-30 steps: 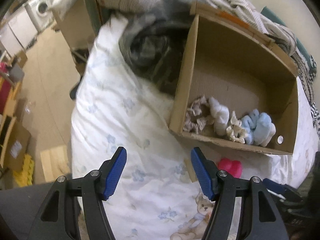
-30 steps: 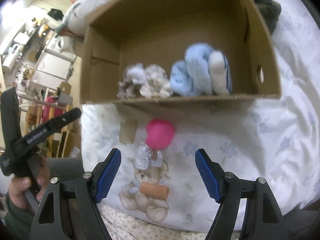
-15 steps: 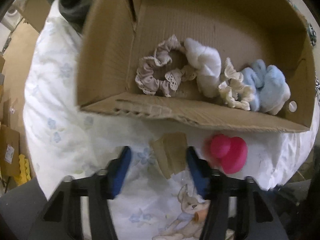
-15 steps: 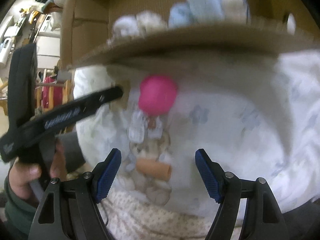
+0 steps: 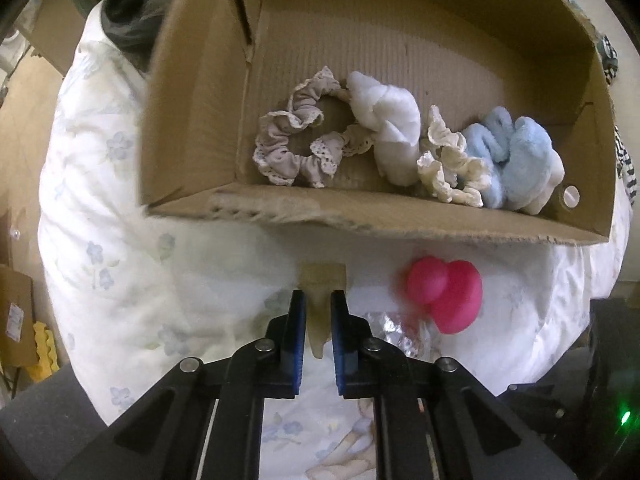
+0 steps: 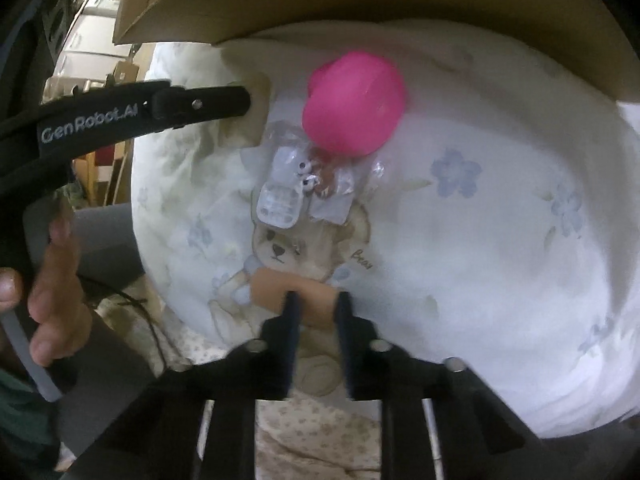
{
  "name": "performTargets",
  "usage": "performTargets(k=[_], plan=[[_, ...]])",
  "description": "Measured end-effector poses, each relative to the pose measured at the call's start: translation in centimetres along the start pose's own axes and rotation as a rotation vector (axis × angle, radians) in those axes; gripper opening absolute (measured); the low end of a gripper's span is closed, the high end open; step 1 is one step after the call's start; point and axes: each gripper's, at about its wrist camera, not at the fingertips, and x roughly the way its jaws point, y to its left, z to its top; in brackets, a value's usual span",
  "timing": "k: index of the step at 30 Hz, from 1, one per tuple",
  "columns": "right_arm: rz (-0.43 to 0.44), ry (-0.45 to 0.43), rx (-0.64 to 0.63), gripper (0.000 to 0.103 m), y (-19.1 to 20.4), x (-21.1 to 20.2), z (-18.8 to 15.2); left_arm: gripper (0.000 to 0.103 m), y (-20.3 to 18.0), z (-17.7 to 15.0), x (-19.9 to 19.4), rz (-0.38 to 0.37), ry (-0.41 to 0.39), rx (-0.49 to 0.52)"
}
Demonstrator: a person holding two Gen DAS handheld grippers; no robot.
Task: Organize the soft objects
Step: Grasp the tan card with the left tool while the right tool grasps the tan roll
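A white duvet with blue flowers and a printed bear covers the bed, and an open brown cardboard box lies on it just ahead of both tools. Half a second ago both tools stood wide open; now each has narrowed onto something. The left tool pinches a pale beige flat soft pad, and the right tool grips a tan cylindrical foam roll, so two soft pieces look ready for the box. The rounded pink squishy toy lies loose to the left tool's right. Only the left view shows the lace-trimmed scrunchies and fluffy blue one already inside; only the right view shows clear plastic packets before it.
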Motion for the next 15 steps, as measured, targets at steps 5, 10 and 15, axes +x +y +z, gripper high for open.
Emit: performTargets(k=[5, 10, 15], plan=[[0.022, -0.070, -0.026, 0.004, 0.6, -1.3, 0.3, 0.011, 1.6, -1.6, -1.4, 0.026, -0.035, -0.021], [0.037, -0.159, -0.049, 0.004, 0.9, -3.6, -0.1, 0.011, 2.3, -2.8, -3.3, 0.043, -0.084, -0.021], [0.054, -0.260, -0.111, 0.004, 2.1, -6.6, -1.4, 0.011, 2.8, -4.0, -6.2, 0.041, -0.155, -0.039]])
